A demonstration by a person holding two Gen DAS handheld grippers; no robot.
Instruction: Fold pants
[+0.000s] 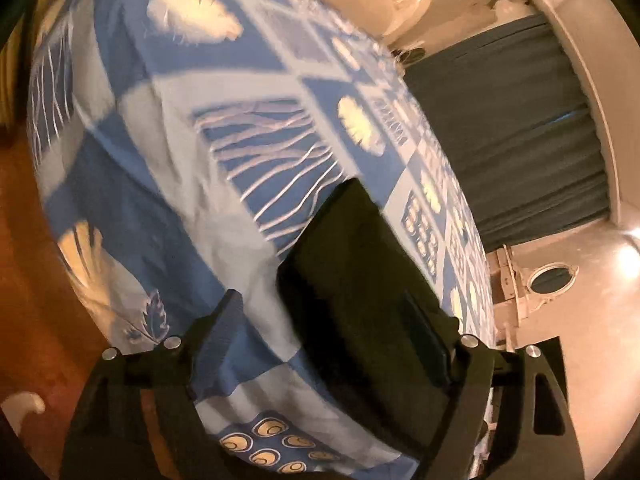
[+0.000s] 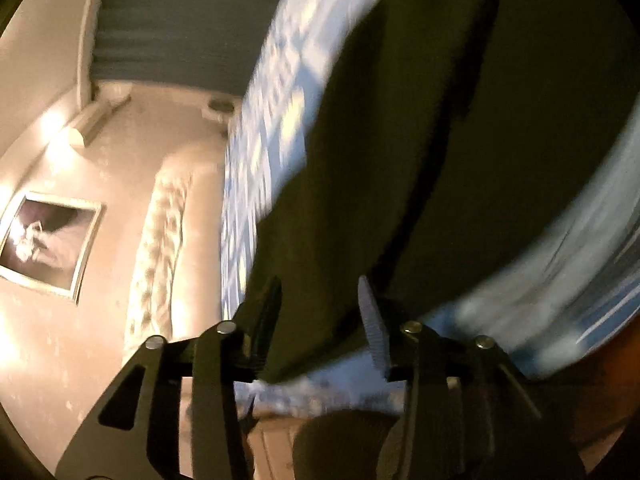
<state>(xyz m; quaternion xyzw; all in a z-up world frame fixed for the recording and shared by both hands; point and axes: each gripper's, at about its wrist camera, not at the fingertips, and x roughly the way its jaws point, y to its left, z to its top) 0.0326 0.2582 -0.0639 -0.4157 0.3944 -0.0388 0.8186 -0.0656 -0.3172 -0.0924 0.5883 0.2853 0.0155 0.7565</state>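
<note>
Jaws first: the left gripper (image 1: 324, 344) stands wide apart over the bed, one finger (image 1: 218, 336) above the patterned bedspread (image 1: 168, 184), the other (image 1: 430, 344) over dark cloth, gripping nothing. That dark cloth is the pants (image 1: 352, 280), lying flat on the bedspread near the bed's edge in a long rectangular shape, which reads as at least one fold already made, though the blur keeps me from counting layers.

Over on the other side, the right gripper (image 2: 320, 320) is parted too, moderately, with the near edge of the pants (image 2: 420, 140) running into the gap between its fingers. Whether the pads touch fabric I cannot tell; my guess is it straddles that edge to pinch it for a fold.

Farther out, the bedspread stretches toward a pale headboard (image 2: 160, 252), a framed picture (image 2: 48, 240) on the wall and dark green curtains (image 1: 516, 128). Everything smears: both hands look in motion.
</note>
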